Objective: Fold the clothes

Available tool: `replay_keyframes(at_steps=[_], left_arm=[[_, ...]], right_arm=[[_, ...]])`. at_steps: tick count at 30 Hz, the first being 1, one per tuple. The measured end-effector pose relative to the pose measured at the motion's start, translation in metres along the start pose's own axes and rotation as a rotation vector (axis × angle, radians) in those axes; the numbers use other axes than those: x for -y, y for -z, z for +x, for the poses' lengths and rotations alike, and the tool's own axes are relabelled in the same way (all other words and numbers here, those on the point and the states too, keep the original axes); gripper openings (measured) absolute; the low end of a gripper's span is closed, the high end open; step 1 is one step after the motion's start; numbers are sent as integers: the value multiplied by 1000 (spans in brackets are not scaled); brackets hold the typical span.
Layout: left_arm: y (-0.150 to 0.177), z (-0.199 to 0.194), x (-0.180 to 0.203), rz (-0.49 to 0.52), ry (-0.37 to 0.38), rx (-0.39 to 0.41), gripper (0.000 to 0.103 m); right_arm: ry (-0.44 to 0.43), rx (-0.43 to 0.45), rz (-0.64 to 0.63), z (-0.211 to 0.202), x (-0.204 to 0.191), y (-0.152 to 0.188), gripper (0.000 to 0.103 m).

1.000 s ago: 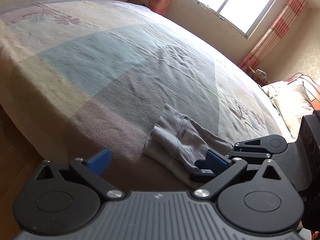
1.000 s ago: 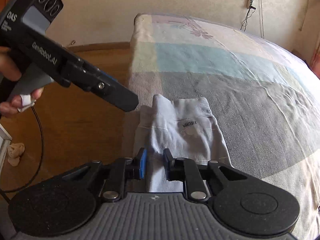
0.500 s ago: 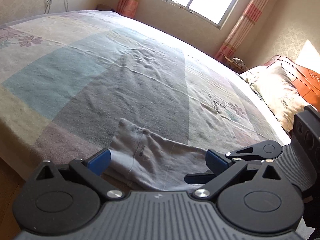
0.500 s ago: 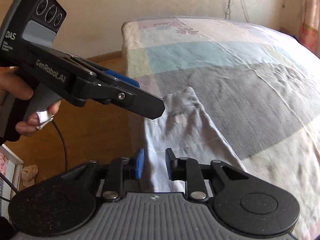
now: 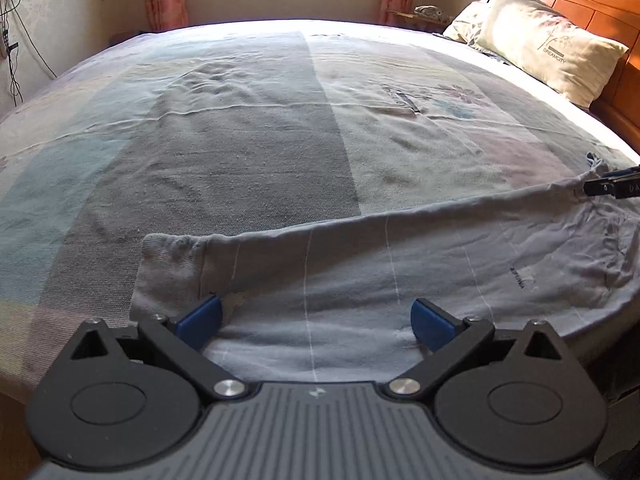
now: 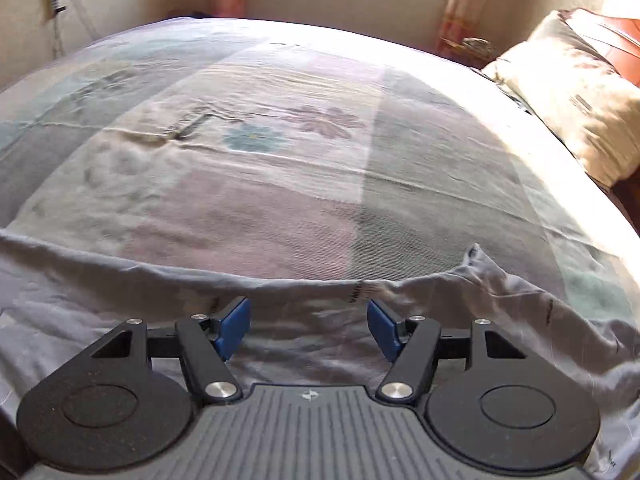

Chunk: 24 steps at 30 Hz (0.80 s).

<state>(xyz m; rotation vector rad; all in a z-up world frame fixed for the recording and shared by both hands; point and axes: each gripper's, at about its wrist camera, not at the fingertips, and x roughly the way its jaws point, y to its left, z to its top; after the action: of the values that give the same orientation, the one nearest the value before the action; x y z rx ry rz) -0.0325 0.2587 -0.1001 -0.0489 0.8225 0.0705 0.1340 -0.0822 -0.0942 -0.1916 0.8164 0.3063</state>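
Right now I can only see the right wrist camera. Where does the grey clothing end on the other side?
Observer: In the left wrist view, the grey garment ends in a ribbed cuff that lies flat on the bed.
Operator: Is the other hand-held gripper holding it?
Observer: No. The left hand-held gripper is open, with its pads wide apart over the cloth, right beside that cuff.
Operator: My pillow is all blurry. Does it say something?
Observer: Yes, the pillow has DREAMCITY printed on it.
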Motion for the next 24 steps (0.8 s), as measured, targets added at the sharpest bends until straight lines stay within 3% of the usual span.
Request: replay_keyframes(at_steps=[3, 8, 11, 13, 16, 18, 20, 24], left_arm=[[0, -3, -1, -19, -19, -17, 101], [-4, -3, -1, -22, -33, -53, 101], [-6, -1, 1, -12, -41, -64, 101], [-6, 0, 0, -20, -40, -68, 101], [-8, 0, 0, -27, -37, -70, 101], [-8, 1, -1, -29, -36, -74, 101], [-10, 1, 0, -28, -38, -82, 101], [-17, -6, 5, -17, -70, -90, 101]], right_arm=[[27, 16, 102, 21, 20, -2, 77], [-124, 49, 28, 0, 12, -19, 76], [-5, 114, 50, -17, 36, -21, 77], [74, 114, 127, -7, 64, -23, 78], [50, 51, 237, 25, 94, -22, 78], [-5, 38, 224, 46, 97, -23, 94], [-73, 39, 179, 53, 93, -33, 94], [-93, 56, 191, 32, 99, -51, 92]])
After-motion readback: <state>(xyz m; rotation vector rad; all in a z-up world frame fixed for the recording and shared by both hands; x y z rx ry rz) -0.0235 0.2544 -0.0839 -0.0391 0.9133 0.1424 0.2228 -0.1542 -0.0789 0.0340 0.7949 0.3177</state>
